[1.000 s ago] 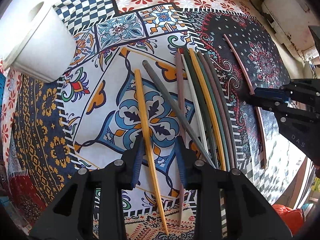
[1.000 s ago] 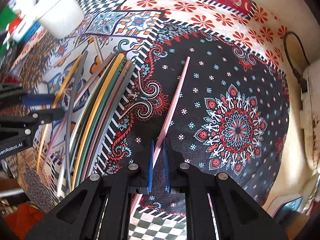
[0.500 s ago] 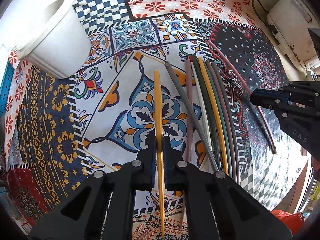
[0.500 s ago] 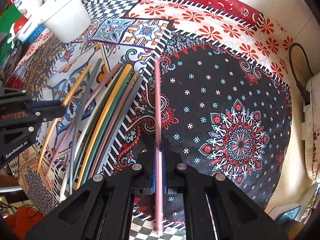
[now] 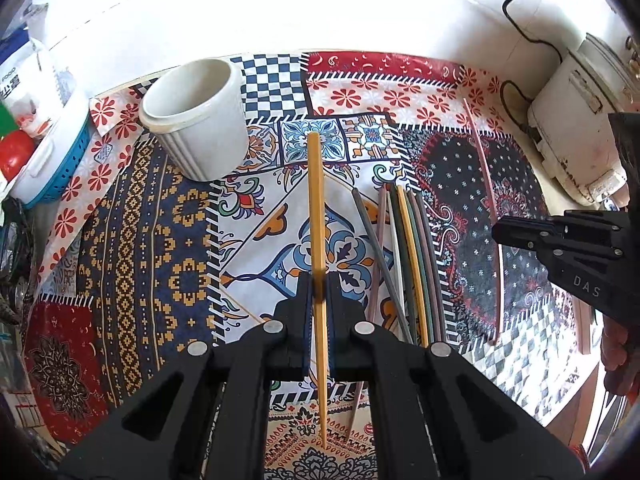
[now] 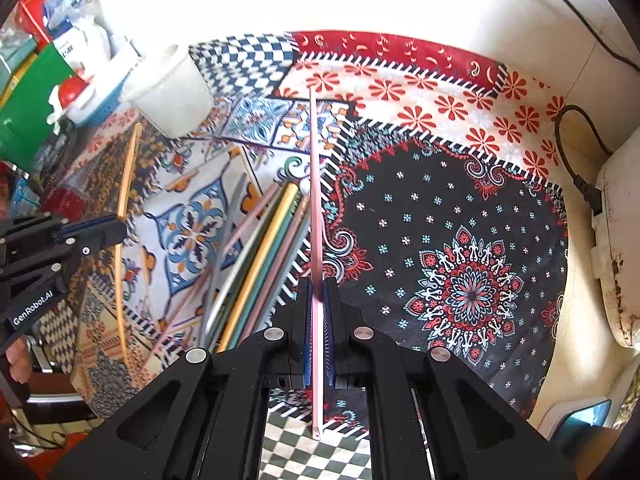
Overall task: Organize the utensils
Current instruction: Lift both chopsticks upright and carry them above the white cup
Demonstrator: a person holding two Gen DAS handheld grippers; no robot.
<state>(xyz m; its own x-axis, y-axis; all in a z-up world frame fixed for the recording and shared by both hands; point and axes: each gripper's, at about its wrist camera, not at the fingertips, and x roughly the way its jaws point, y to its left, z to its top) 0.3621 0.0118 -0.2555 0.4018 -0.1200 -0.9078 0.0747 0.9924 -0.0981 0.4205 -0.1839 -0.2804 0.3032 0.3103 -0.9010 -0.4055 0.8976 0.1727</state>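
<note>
My left gripper point(image 5: 318, 292) is shut on a yellow chopstick point(image 5: 315, 208) and holds it raised above the patterned cloth, tip pointing toward the white cup point(image 5: 196, 116). My right gripper point(image 6: 318, 296) is shut on a pink chopstick point(image 6: 314, 184), also lifted off the cloth. Several more chopsticks point(image 5: 404, 248) lie bundled on the cloth between the two grippers; they also show in the right wrist view point(image 6: 260, 256). The white cup point(image 6: 168, 92) stands upright at the far left, and nothing shows inside it. The left gripper with its yellow stick shows in the right wrist view point(image 6: 92, 232).
A blue basket point(image 5: 56, 160) with bottles and packets stands left of the cup. A white appliance point(image 5: 580, 132) with a black cable stands at the right edge. The patterned tablecloth point(image 6: 460, 208) covers the table up to the white wall.
Both grippers have lifted their chopsticks off the cloth and risen; the left closed on the yellow one a second ago. The views now tilt up toward the cup and wall.
</note>
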